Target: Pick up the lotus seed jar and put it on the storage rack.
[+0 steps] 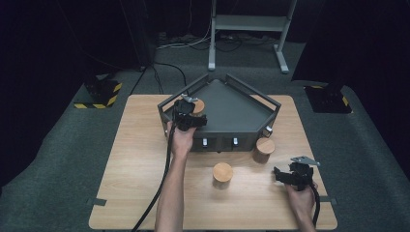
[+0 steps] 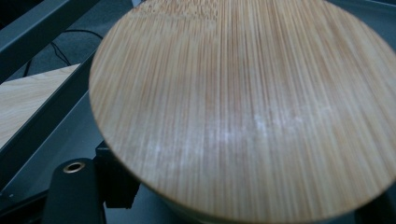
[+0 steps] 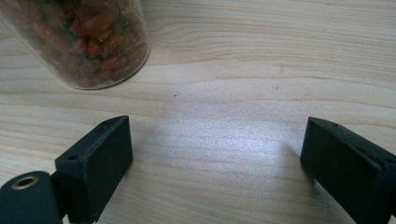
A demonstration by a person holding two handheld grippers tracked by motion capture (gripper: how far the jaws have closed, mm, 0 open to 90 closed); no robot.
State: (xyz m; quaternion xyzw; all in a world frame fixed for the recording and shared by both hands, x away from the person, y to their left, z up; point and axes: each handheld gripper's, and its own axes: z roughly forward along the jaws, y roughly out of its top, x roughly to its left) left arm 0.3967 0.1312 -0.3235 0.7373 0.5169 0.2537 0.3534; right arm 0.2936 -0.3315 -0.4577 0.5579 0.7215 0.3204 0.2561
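No legible writing or brand anywhere. Left gripper (image 1: 189, 114) at the round bamboo-lidded jar (image 1: 197, 105) inside the dark grey five-sided metal tray (image 1: 251, 104), left corner; lid (image 2: 243, 107) masked the jaws, so grasp state undeterminable. Right gripper (image 3: 217, 158) over light wooden tabletop (image 3: 243, 84), jaws spread, nothing held. Clear glass jar of reddish dried fruit (image 3: 88, 37) cut off at frame edge.

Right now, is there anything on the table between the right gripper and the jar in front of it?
No. In the right gripper view, only bare wooden table lies between the open right gripper and the glass jar.
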